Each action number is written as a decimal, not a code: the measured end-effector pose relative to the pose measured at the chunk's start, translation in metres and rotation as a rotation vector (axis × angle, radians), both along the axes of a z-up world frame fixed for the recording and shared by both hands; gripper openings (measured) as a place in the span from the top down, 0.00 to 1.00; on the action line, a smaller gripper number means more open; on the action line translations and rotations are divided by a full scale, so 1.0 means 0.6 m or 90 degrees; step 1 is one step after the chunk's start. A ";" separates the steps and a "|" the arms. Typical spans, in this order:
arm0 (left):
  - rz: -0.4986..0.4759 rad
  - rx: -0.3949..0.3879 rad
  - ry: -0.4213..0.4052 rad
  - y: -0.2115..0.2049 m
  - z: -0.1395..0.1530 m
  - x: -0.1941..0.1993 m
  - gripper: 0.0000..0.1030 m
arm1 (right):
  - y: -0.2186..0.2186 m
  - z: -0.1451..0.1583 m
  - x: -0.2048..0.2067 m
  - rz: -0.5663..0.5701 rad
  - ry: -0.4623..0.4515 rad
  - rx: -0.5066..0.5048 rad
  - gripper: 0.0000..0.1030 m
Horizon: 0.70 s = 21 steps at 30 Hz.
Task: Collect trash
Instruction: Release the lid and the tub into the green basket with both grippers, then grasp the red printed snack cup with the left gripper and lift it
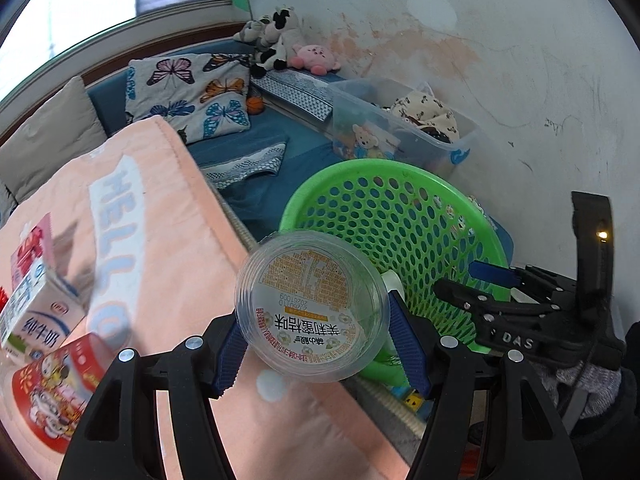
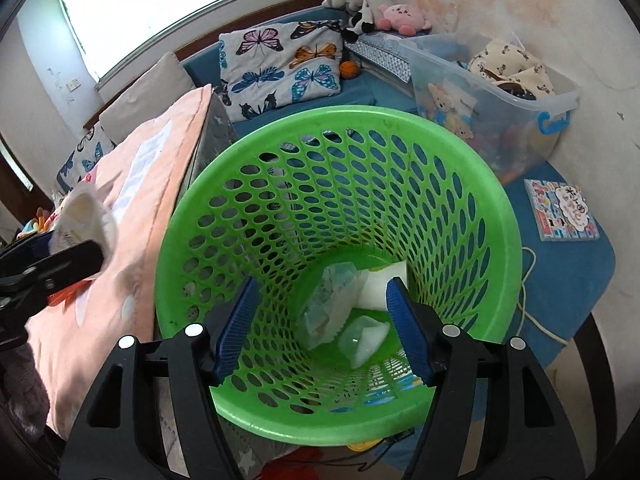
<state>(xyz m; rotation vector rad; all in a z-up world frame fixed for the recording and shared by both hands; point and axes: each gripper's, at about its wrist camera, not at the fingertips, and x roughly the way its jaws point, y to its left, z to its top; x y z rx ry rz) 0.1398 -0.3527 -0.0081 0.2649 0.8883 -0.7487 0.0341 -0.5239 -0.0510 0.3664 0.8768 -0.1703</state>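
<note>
My left gripper (image 1: 314, 322) is shut on a clear plastic cup (image 1: 312, 308) with an orange-and-white printed label, held over the edge of the pink-covered table (image 1: 160, 220) beside the green perforated basket (image 1: 400, 216). My right gripper (image 2: 322, 316) is open and empty above the mouth of the basket (image 2: 460, 152). Several crumpled wrappers (image 2: 332, 300) and a white piece (image 2: 384, 284) lie at the basket's bottom. The right gripper shows in the left wrist view (image 1: 496, 284). The left gripper with the cup (image 2: 86, 216) shows at the left in the right wrist view.
A milk carton (image 1: 36, 308) and a red printed package (image 1: 52, 396) lie on the table at left. A clear storage bin (image 2: 492, 92) with toys stands behind the basket. A butterfly cushion (image 2: 280, 64), plush toys (image 2: 372, 4) and a booklet (image 2: 562, 210) lie on blue bedding.
</note>
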 end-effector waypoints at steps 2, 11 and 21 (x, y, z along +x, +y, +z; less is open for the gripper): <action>-0.004 0.003 0.004 -0.010 -0.005 0.006 0.39 | 0.002 0.004 -0.003 0.000 -0.003 -0.004 0.33; -0.014 0.019 0.025 -0.036 -0.031 0.020 0.39 | 0.005 0.010 -0.017 -0.004 -0.008 -0.008 0.33; -0.026 0.017 0.021 -0.043 -0.031 0.015 0.29 | 0.003 0.011 -0.025 -0.011 -0.012 0.002 0.33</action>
